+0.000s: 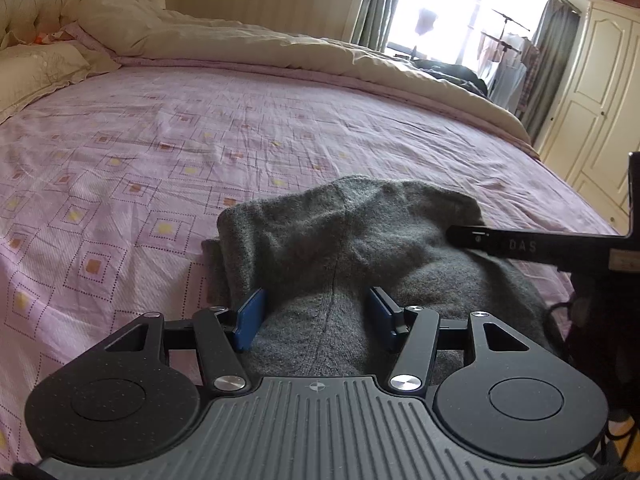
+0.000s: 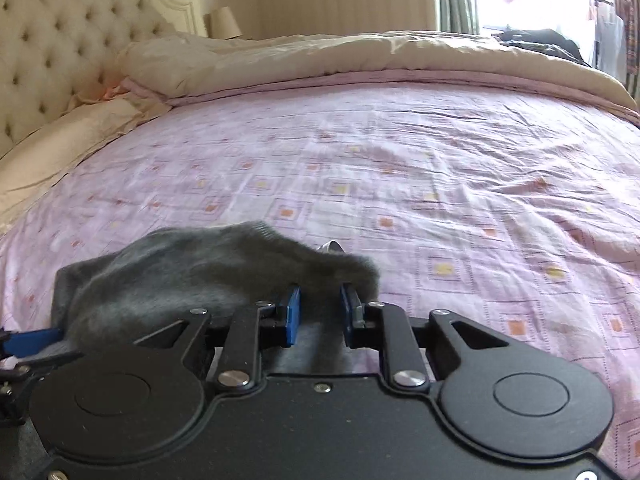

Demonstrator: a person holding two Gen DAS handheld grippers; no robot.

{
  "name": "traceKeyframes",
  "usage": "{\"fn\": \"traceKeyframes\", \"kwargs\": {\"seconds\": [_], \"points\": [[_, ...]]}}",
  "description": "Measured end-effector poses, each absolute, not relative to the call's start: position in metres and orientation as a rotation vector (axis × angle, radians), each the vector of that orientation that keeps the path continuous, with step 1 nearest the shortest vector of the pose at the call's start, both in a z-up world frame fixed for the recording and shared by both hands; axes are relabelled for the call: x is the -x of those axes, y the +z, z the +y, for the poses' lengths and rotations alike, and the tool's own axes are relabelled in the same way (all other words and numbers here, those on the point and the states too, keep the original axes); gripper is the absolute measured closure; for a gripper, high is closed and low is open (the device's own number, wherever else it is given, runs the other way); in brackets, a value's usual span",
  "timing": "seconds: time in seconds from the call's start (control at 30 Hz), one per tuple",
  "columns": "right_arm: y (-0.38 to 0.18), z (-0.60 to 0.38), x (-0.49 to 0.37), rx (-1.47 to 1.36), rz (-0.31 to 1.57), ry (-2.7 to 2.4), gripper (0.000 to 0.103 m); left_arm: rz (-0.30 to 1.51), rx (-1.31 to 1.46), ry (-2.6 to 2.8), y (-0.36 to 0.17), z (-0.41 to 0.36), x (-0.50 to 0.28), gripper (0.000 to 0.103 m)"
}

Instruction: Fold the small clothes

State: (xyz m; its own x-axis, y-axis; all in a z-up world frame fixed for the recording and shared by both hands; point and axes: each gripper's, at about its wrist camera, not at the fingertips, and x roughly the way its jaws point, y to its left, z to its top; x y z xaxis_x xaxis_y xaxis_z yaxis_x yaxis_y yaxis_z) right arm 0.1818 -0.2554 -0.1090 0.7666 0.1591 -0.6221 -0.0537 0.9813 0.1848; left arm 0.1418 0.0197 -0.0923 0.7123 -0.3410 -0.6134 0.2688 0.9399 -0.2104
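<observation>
Left gripper point(image 1: 314, 316) sits wide open over my grey knit garment point(image 1: 348, 240), gripping nothing. Right gripper point(image 2: 320, 312), off its right side, stands partly open with knit between its pads; whether it pinches, I cannot tell. I judge a fold underway; next I should close on that edge.

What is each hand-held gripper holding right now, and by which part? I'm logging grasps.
Neither clearly grips. The left hand-held gripper and right hand-held gripper have pads apart, straddling the near edge of the grey knit garment on the bed.
</observation>
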Motion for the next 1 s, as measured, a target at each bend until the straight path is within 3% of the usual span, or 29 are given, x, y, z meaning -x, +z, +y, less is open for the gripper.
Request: {"fn": "traceKeyframes", "kwargs": {"seconds": [0.13,0.3,0.4,0.57,0.63,0.77,0.87,0.93,1.0], "points": [[-0.097,-0.273,-0.161,-0.21,0.636,0.098,0.063,0.695,0.108,-0.336,-0.093,0.02,-0.141,0.048],[-0.074,-0.265,-0.12,-0.196,0.564,0.144,0.062,0.702,0.103,-0.332,-0.087,0.02,-0.141,0.046],[-0.066,-0.251,-0.094,-0.171,0.545,0.197,0.062,0.666,0.078,-0.315,-0.075,0.019,-0.129,0.038],[-0.091,-0.228,-0.077,-0.08,0.634,0.219,0.062,0.622,0.039,-0.29,-0.071,0.024,-0.106,0.037],[-0.106,-0.228,-0.078,-0.096,0.653,0.205,0.057,0.657,0.034,-0.272,-0.08,0.027,-0.108,0.036],[-0.1,-0.233,-0.079,-0.133,0.64,0.185,0.054,0.711,0.085,-0.26,-0.095,0.037,-0.115,0.021],[-0.086,-0.236,-0.071,-0.135,0.614,0.175,0.046,0.714,0.089,-0.256,-0.089,0.04,-0.115,0.021],[-0.075,-0.24,-0.063,-0.166,0.596,0.163,0.025,0.697,0.083,-0.246,-0.08,0.04,-0.109,0.021],[-0.062,-0.243,-0.054,-0.202,0.577,0.153,0.014,0.679,0.064,-0.224,-0.069,0.04,-0.1,0.021]]}}
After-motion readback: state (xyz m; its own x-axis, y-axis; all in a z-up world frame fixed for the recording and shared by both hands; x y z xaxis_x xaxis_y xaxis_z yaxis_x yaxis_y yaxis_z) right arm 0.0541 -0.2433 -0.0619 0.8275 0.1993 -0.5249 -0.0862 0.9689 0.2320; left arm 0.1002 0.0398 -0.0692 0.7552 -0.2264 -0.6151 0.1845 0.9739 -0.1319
